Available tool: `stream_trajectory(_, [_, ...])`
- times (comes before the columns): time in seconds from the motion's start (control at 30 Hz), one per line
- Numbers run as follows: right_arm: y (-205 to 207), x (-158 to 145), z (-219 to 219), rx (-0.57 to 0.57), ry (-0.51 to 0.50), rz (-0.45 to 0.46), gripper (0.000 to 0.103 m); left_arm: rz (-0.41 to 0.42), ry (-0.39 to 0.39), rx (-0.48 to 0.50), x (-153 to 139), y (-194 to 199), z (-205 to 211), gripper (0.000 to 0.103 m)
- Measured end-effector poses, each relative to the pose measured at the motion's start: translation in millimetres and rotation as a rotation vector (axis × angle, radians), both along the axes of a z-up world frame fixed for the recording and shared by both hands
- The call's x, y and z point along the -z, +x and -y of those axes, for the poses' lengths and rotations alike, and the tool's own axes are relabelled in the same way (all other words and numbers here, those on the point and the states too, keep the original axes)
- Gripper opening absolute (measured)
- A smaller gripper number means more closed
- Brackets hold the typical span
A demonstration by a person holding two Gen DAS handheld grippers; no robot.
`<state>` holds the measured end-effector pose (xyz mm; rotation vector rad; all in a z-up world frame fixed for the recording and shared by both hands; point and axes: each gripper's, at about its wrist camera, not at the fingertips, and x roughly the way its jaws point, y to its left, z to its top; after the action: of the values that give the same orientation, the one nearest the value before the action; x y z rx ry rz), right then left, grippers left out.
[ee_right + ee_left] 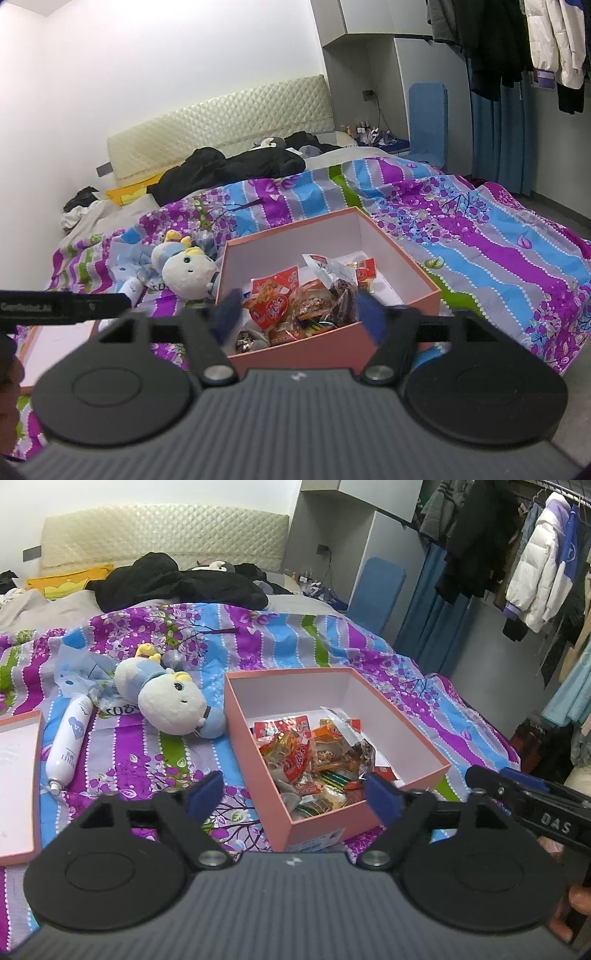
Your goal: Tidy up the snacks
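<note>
I see even, bright indoor light with soft shadows, fisheye bending at the edges, and my right gripper's blue pads (372, 320) blurred.

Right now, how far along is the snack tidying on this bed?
Mostly done, it seems: the snack packets sit heaped inside the pink box, and I see none loose on the bedspread. Nothing is in hand; the left gripper and right gripper are both open and empty. The box lid lies off to the side, so closing up remains.
</note>
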<state>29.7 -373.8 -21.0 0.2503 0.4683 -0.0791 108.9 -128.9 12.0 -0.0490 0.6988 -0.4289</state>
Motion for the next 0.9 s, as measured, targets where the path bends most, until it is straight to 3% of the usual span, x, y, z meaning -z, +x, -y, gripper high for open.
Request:
stream_trajectory(0.1, [-0.4, 0.6, 0.1, 0.006, -0.007, 0.004, 0.103, 0.006, 0.011, -0.008, -0.9, 0.9, -1.1, 0.092])
stream_trajectory(0.9, [1.5, -7.9, -2.0, -0.009, -0.013, 0.023, 0.103, 0.007, 0.062, -0.050, -14.1, 0.9, -0.1, 0.096])
